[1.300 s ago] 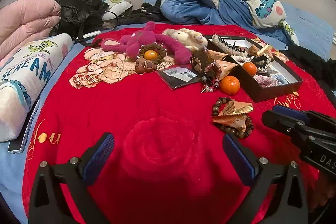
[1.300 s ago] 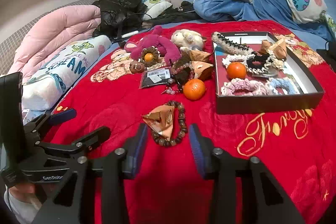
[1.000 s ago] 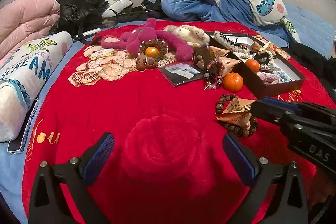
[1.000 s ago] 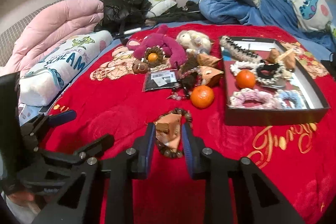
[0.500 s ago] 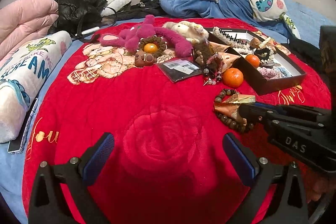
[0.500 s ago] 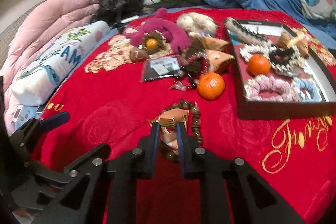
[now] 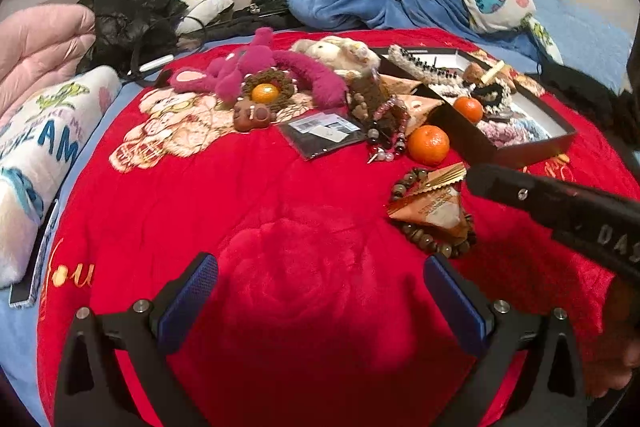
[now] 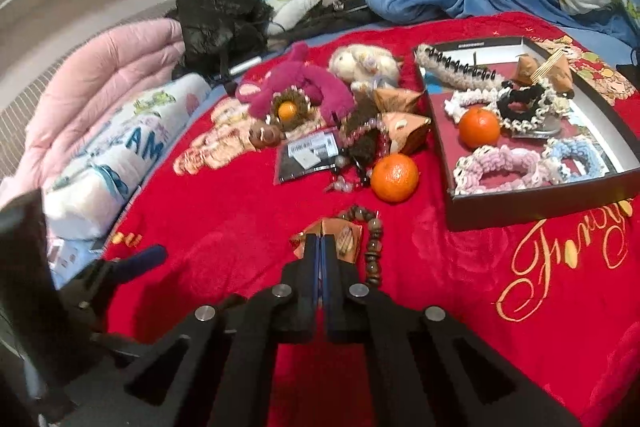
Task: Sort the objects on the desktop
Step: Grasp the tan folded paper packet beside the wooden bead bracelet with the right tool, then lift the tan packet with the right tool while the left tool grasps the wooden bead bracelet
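Right wrist view: the right tongs have just been closing and now pinch the brown triangular packet, which lies on the bead bracelet on the red blanket, near the orange. The left tongs stand wide open, empty, over the blanket's near part.

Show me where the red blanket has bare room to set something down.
Bare: the red blanket between the left tongs, the white pillow and the bead bracelet. Crowded: around the pink plush, loose orange and black box.
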Action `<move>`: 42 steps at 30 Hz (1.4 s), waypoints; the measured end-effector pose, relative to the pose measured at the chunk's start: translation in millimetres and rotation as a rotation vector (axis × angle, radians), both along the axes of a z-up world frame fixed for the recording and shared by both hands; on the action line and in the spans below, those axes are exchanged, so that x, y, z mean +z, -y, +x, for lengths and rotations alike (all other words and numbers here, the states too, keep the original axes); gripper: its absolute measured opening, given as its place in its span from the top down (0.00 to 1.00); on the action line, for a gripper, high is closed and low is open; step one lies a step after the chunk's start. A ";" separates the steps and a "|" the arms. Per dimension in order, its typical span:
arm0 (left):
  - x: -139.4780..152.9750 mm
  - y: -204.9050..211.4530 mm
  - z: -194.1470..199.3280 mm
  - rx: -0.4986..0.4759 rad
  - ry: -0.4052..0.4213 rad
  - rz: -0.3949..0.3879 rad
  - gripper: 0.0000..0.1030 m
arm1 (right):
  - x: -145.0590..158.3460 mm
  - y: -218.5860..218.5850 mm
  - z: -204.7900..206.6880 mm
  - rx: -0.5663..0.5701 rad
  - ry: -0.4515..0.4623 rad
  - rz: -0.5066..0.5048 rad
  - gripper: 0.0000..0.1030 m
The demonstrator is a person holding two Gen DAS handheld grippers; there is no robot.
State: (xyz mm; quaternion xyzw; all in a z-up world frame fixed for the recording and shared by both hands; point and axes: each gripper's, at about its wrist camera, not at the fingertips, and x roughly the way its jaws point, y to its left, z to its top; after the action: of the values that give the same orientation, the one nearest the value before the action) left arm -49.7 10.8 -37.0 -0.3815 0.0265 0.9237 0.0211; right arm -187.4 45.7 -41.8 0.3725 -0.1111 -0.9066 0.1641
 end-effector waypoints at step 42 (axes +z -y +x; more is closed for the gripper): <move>-6.9 7.6 2.2 0.021 0.017 -0.018 0.00 | -20.5 33.2 -24.4 0.108 0.066 0.039 0.78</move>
State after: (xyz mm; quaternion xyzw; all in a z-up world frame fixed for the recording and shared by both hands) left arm -47.6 3.2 -43.9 -0.3897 0.0308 0.9204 0.0081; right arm -211.9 12.5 -62.3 0.4108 -0.0784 -0.8857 0.2016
